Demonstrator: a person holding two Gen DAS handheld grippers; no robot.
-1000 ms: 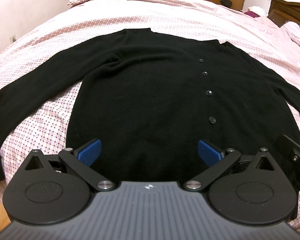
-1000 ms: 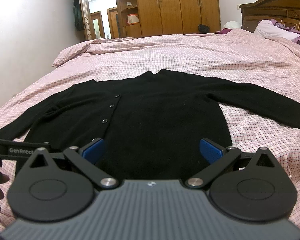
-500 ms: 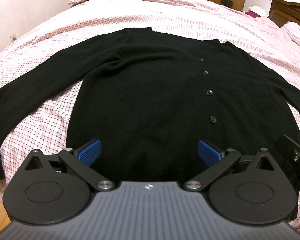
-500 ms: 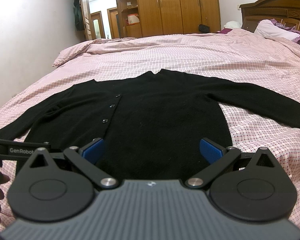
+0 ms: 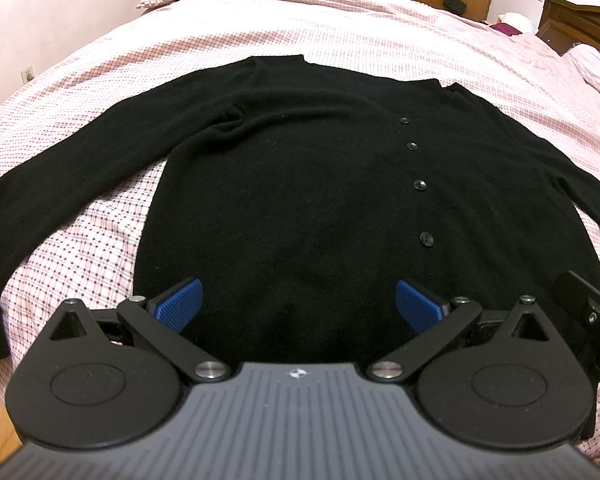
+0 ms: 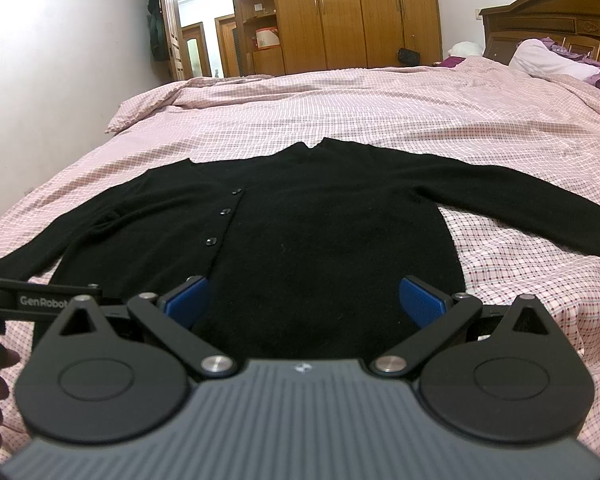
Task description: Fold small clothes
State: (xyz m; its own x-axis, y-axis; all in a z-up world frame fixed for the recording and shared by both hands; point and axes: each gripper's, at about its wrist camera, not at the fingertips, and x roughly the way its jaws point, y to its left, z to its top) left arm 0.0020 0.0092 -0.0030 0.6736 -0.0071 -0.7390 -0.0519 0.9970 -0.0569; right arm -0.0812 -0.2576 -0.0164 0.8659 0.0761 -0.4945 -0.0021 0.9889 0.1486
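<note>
My left gripper (image 5: pixel 298 306) sits with its blue pads (image 5: pixel 179 306) spread wide and nothing between them, poised over the near hem of the black cardigan (image 5: pixel 300 200). My right gripper (image 6: pixel 304 302) is the same, jaws wide apart and holding nothing, over the hem on the other side of the button line. Each tool shows at the edge of the other's view (the left one's arm reads "GenRobot" at the left of the right wrist view). The cardigan lies flat and face up on the pink checked bedspread (image 6: pixel 340 112), buttoned, with a row of dark buttons (image 5: pixel 419 185) running toward the neckline, which points away from me. Both sleeves are spread out to the sides, the left one (image 5: pixel 60 184) curving back toward the bed's near edge, the right one (image 6: pixel 540 208) stretching straight out. Beyond the bed I see a wooden wardrobe (image 6: pixel 356 16), a carved headboard (image 6: pixel 552 20) and pillows (image 6: pixel 540 56) at the right.
</note>
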